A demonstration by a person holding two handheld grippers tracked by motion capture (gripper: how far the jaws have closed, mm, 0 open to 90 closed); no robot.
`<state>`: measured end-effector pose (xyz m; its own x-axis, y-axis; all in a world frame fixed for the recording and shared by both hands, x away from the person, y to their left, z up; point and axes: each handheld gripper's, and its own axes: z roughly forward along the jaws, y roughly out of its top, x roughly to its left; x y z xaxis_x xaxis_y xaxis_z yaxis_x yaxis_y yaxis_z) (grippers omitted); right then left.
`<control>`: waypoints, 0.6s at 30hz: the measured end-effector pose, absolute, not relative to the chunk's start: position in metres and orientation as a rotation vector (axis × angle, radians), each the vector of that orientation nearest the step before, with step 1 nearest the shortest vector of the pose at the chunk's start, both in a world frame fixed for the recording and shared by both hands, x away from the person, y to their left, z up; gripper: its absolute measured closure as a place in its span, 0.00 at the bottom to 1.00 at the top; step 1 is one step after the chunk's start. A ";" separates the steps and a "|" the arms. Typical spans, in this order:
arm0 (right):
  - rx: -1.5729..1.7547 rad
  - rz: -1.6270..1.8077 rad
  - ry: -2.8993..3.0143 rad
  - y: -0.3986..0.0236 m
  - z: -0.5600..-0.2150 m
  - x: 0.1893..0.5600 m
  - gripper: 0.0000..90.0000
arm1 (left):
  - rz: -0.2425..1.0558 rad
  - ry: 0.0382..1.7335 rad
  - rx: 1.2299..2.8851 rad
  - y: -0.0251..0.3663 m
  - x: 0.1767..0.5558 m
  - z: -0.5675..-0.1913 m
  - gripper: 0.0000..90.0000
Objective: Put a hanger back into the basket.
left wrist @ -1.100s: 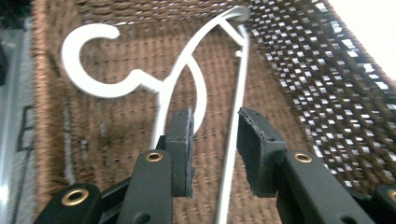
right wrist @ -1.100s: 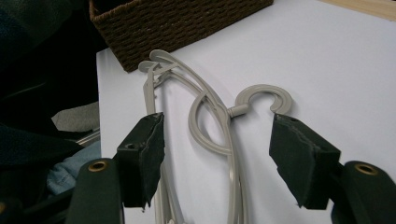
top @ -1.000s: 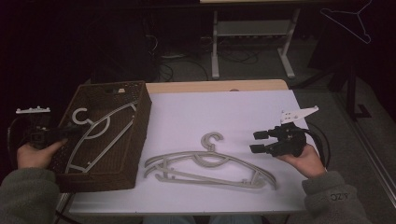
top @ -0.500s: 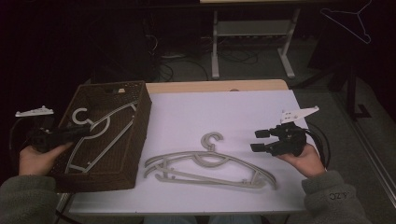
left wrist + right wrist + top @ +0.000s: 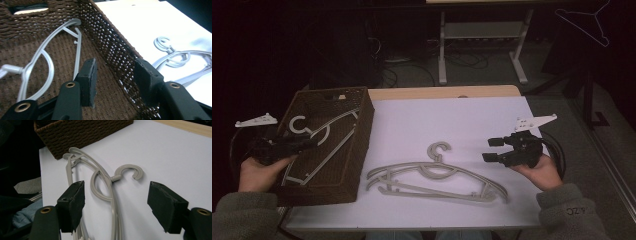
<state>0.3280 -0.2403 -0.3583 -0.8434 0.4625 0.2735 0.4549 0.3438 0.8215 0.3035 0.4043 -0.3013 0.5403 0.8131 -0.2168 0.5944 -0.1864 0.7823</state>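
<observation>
A brown wicker basket [image 5: 362,125] stands at the table's left with one grey plastic hanger [image 5: 319,135] lying flat inside it. My left gripper [image 5: 314,142] reaches over the basket's left rim. Its jaws have just been opening and hold nothing, and in the left gripper view [image 5: 115,67] the basket floor shows between them, with the hanger [image 5: 45,62] off to the left. Two more grey hangers [image 5: 437,175] lie stacked on the white cover. My right gripper [image 5: 492,150] hovers to their right. Its jaws have also just been opening and stand apart above the hangers [image 5: 105,182], touching nothing.
The white cover [image 5: 452,120] has free room behind the hangers and toward the right edge. A strip of wooden tabletop [image 5: 437,92] shows at the far side. Beyond it stand a metal rack [image 5: 482,40] and floor cables. A wire hanger [image 5: 587,20] hangs at top right.
The left gripper has shifted a little to the right and up at the basket's rim, and its jaws stand wider. The right gripper's jaws are slightly wider, and that hand has stayed put.
</observation>
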 end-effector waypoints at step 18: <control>0.890 1.540 2.566 -0.240 -0.361 0.325 0.31 | 0.283 1.052 1.911 0.370 0.293 -0.300 0.54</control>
<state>0.3255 -0.2405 -0.3609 -0.8373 0.4779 0.2654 0.4589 0.3508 0.8163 0.2928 0.3702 -0.2999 0.6108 0.7636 -0.2092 0.5558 -0.2254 0.8002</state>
